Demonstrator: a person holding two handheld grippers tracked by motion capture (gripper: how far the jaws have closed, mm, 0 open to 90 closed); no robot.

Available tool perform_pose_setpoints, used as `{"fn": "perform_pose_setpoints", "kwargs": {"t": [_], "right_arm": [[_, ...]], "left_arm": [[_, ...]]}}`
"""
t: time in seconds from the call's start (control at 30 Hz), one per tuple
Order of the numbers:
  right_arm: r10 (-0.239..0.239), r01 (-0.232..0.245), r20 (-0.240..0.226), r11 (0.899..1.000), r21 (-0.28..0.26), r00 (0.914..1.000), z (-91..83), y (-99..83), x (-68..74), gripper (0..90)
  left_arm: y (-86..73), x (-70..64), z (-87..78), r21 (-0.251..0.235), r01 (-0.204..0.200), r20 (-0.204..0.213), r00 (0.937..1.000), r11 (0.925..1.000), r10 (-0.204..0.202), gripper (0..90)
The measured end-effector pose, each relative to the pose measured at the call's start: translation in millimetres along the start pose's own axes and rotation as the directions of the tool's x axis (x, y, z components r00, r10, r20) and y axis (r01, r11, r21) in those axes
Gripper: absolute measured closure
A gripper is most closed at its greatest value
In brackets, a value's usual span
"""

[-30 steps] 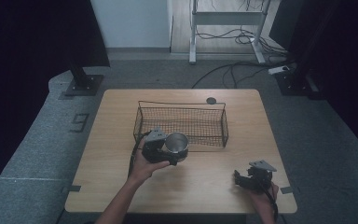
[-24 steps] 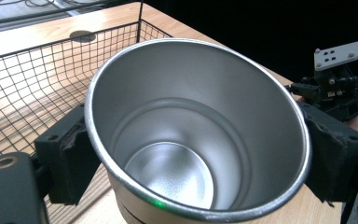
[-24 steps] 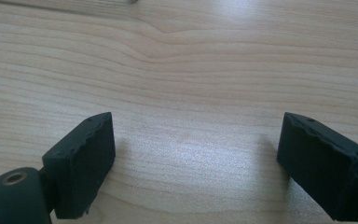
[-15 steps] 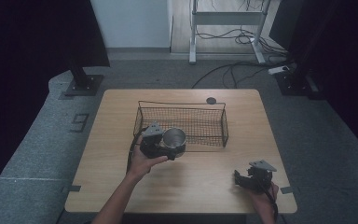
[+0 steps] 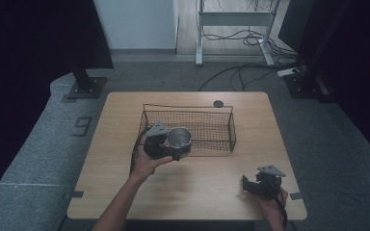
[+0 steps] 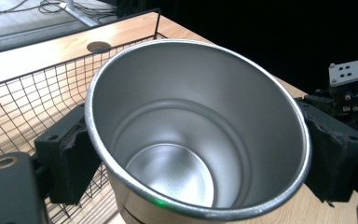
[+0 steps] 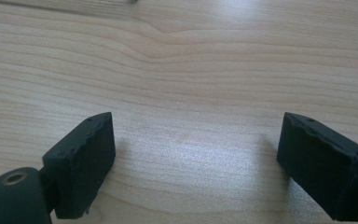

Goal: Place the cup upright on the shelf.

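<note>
Left tongs (image 5: 173, 147) grasp the steel cup (image 5: 178, 138) upright at centre frame — the wire basket (image 5: 224, 126) lies just beyond it; right tongs (image 5: 260, 185) rest released, lower right.

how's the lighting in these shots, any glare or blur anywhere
High view: dim, black at the sides, only the table lit. Left gripper view: sharp, soft sheen inside the cup, black backdrop. Right gripper view: bright wood, a pale glare patch, jaws throwing soft shadows.
</note>
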State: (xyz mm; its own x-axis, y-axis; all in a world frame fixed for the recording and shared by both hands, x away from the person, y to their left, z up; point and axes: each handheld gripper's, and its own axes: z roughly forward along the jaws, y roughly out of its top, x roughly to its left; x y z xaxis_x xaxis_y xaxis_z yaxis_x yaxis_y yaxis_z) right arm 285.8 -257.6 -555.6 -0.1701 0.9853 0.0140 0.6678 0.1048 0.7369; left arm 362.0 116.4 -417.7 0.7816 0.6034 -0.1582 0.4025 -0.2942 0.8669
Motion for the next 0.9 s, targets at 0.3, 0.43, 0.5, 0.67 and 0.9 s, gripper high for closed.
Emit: {"fn": "perform_pose_setpoints", "kwargs": {"t": [0.3,0.43,0.5,0.67,0.9], "right_arm": [[0.000,0.000,0.000,1.000,0.000,1.0000,0.0,0.0,0.0,11.1],[-0.001,0.001,-0.001,1.000,0.002,1.0000,-0.1,0.1,-0.1,11.0],[0.000,0.000,-0.001,1.000,0.002,1.0000,-0.1,0.1,-0.1,11.0],[-0.001,0.001,-0.001,1.000,0.002,1.0000,-0.1,0.1,-0.1,11.0],[-0.001,0.001,-0.001,1.000,0.002,1.0000,-0.1,0.1,-0.1,11.0]], "left_arm": [[7.3,1.0,-0.9,-0.001,-0.010,-0.007,0.9999,1.0000,0.010,11.7],[11.0,2.0,-1.4,-0.005,-0.009,-0.010,0.9999,0.9999,0.009,11.7],[12.4,3.0,-1.7,-0.008,-0.009,-0.012,0.9999,0.9999,0.009,11.7],[13.4,6.7,-1.9,-0.008,-0.003,-0.018,0.9998,1.0000,0.003,11.7],[13.5,14.0,-1.5,-0.014,0.019,-0.018,0.9997,0.9997,-0.019,11.7]]}}
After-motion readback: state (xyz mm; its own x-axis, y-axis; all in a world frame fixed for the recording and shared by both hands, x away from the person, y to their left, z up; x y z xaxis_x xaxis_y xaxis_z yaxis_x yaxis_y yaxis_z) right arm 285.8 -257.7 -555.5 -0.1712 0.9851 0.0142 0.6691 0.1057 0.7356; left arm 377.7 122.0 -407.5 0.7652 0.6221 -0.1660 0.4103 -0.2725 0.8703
